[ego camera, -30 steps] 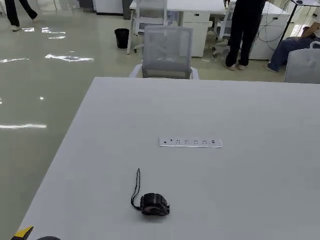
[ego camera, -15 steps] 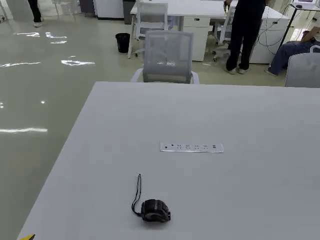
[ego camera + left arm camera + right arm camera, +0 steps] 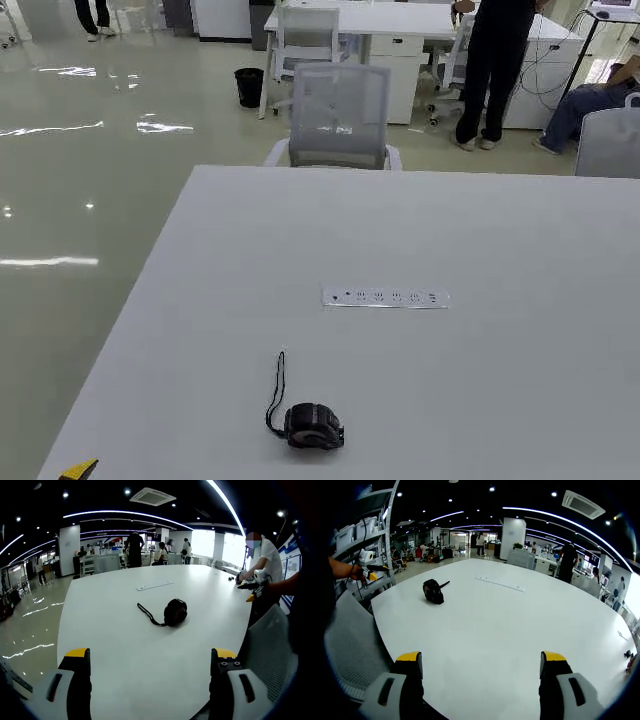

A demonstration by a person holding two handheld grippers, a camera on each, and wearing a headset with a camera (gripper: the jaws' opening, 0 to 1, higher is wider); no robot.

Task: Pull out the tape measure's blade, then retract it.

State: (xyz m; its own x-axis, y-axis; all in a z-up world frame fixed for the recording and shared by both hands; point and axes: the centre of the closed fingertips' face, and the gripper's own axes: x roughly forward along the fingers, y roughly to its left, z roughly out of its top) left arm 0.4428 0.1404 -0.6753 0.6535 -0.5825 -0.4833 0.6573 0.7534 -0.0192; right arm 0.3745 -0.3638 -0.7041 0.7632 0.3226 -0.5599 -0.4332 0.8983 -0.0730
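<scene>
A black tape measure (image 3: 313, 427) lies on the white table (image 3: 500, 380) near its front, blade retracted, with its black wrist strap (image 3: 277, 385) trailing toward the far side. My left gripper (image 3: 150, 655) stands open at the table's edge, well short of the tape measure (image 3: 176, 611). From the other side, my right gripper (image 3: 481, 657) is also open with nothing between its fingers, and the tape measure (image 3: 433, 590) lies far ahead to its left. A gripper's yellow fingertip (image 3: 78, 469) pokes in at the bottom left corner of the head view.
A white power strip (image 3: 385, 298) is set flat in the table's middle. A grey mesh chair (image 3: 338, 110) stands at the far edge. The table's left edge drops to a glossy floor. People stand by desks at the back right.
The head camera has shifted a little; the tape measure lies where it was. The yellow fingertip at the bottom left sank almost out of view, then came back.
</scene>
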